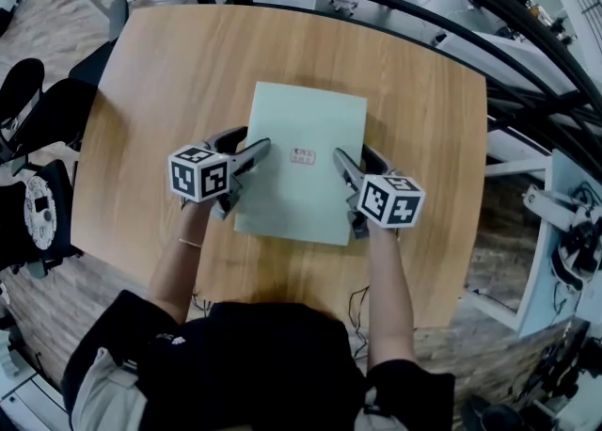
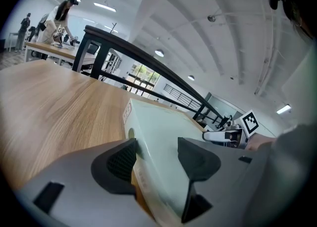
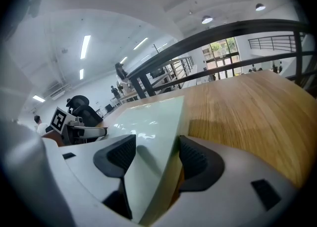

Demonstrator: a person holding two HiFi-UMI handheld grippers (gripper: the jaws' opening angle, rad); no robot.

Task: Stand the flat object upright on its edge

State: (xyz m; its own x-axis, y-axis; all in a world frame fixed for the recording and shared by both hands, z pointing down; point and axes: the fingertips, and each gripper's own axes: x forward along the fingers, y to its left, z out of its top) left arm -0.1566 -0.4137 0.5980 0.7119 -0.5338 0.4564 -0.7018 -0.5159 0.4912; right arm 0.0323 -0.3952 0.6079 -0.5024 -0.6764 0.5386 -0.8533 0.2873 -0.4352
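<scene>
Head view: the box (image 1: 301, 184) lay flat in the middle of the table (image 1: 188, 62). The left gripper (image 1: 246, 147) was at its left edge and the right gripper (image 1: 350, 158) at its right edge. Both sat toward the end nearer the person, so a lift from there might let the far end drag or swing.

Left gripper view: the jaws stood apart, astride the box's edge. One pad was against the side wall and the other over the top face, with no firm pinch to be seen. If they closed that shallowly, the upper pad could slide off the smooth top.

Right gripper view: the jaws were likewise spread across the opposite edge, biting only a little way in. If the two sides gripped unevenly, the box might twist or fall back flat.
</scene>
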